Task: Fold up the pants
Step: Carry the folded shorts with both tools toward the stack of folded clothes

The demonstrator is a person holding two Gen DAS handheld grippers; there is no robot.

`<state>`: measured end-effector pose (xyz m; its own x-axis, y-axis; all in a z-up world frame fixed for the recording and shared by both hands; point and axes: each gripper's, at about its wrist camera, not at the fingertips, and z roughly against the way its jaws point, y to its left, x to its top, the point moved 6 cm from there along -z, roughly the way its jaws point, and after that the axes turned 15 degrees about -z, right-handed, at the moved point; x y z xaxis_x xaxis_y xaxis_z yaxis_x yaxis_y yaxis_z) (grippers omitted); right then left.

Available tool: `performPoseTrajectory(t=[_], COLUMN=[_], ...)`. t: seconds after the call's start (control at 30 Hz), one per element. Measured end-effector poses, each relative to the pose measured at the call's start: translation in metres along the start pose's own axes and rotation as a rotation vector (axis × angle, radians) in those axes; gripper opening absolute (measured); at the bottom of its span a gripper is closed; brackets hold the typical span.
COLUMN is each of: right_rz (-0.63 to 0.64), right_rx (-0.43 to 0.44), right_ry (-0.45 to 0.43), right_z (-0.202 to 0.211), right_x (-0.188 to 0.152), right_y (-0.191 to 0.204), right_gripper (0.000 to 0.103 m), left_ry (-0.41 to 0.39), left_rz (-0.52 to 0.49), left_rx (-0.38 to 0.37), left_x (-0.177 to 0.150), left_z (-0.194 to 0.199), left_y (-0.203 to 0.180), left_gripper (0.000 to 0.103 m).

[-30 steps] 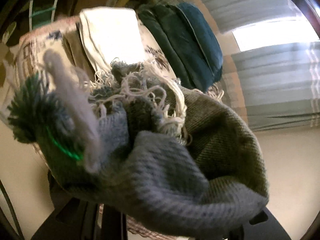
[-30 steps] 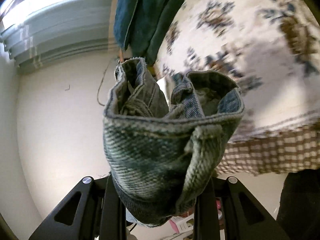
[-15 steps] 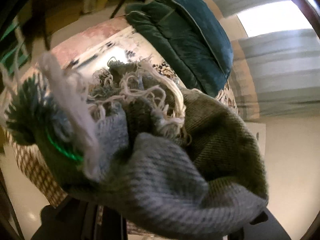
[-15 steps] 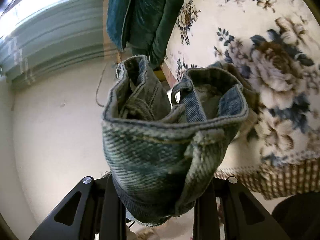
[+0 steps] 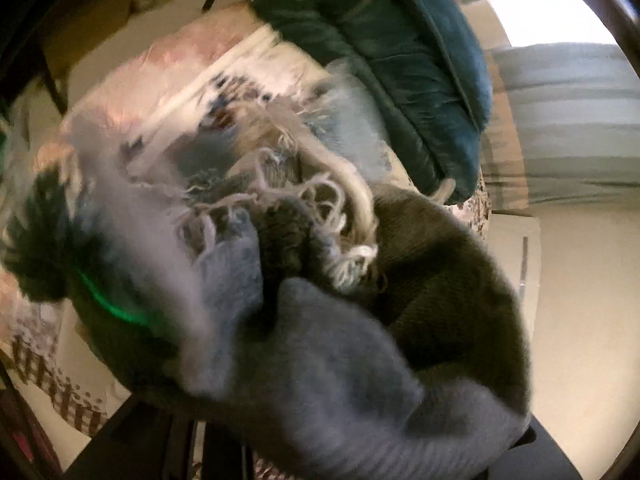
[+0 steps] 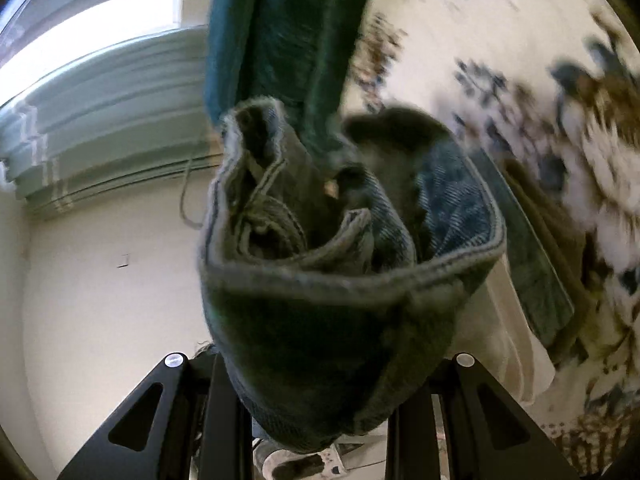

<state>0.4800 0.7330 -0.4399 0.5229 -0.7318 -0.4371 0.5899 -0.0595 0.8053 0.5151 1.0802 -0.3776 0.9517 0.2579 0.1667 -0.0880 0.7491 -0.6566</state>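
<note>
Still clamped on the jeans point(image 6: 340, 280), both grippers now sit nearer the floral bedspread point(image 6: 500, 60).

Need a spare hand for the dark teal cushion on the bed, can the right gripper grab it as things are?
Probably not. The right gripper is shut on a bunched fold of the jeans, which fills its jaws and hangs between it and the teal cushion.
</note>
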Motion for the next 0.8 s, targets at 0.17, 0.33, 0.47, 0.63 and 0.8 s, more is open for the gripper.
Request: performPoseTrajectory(t=[0.17, 0.33, 0.47, 0.63, 0.8], right_rz=[-0.012, -0.03, -0.042, -0.051, -0.007], right_rx=[-0.037, -0.069, -0.11, -0.139, -0.158], right_ry=[-0.023, -0.012, 0.01, 0.006, -0.05], right_z=[-0.009, 0.003, 0.013, 0.028, 0.04], right_x=[-0.005, -0.011, -0.02, -0.031, -0.038], right_y=[-0.044, -0.049, -0.054, -0.056, -0.057], right_gripper=[0.027, 0.047, 0.059, 0.067, 0.044], left_ry=[-0.003, 0.013, 0.004, -0.075, -0.152], left_rz=[-0.051, -0.019, -0.002, 0.064, -0.008], left_rx=[-0.046, -0.105, -0.136, -0.13, -0.068], left_x=[-0.02, -0.03, -0.034, -0.038, -0.042], left_z=[0.002, 0.017, 0.025, 0.037, 0.06], left_y=[0.012, 0.012, 0.004, 0.018, 0.008], left_gripper=[0.025, 0.03, 0.033, 0.031, 0.02])
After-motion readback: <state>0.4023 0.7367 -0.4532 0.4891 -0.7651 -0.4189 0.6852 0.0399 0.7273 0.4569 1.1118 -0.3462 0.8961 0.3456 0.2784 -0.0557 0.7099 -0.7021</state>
